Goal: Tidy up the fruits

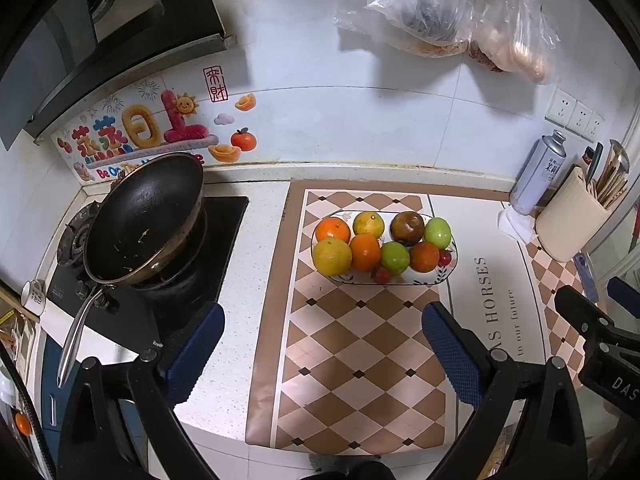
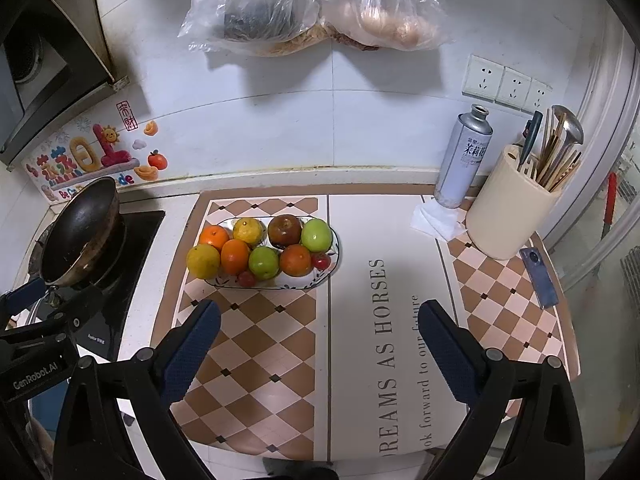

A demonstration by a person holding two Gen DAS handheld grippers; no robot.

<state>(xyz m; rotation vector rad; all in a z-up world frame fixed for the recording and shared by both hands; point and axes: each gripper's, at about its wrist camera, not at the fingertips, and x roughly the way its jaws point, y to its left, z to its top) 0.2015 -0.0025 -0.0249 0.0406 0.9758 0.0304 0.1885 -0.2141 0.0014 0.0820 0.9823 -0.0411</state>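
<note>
From the left wrist cam: the plate (image 1: 451, 270) of fruit sits on the checkered mat (image 1: 360, 344), just right of the wok (image 1: 146, 220). On it there's a yellow citrus (image 1: 332, 256) at the front left, oranges (image 1: 365, 252), green apples (image 1: 395, 258), a dark apple (image 1: 407, 229) at the back, and a couple of small red ones (image 1: 382, 275) by the front rim, cherry tomatoes maybe, hard to say at this size. All round, firm and smooth, so they'll roll; I'd pinch each one across its widest part, gently. The plate looks ceramic, so no dropping. The left gripper (image 1: 320, 344) hangs near the plate, angled down, jaws spread wide with nothing between them.

Right wrist cam: same plate (image 2: 335, 258), now ahead and to the left. The right gripper (image 2: 320, 340) is tilted down too, fingers apart and empty, aimed more at the bare mat (image 2: 360, 320) right of the plate.
</note>
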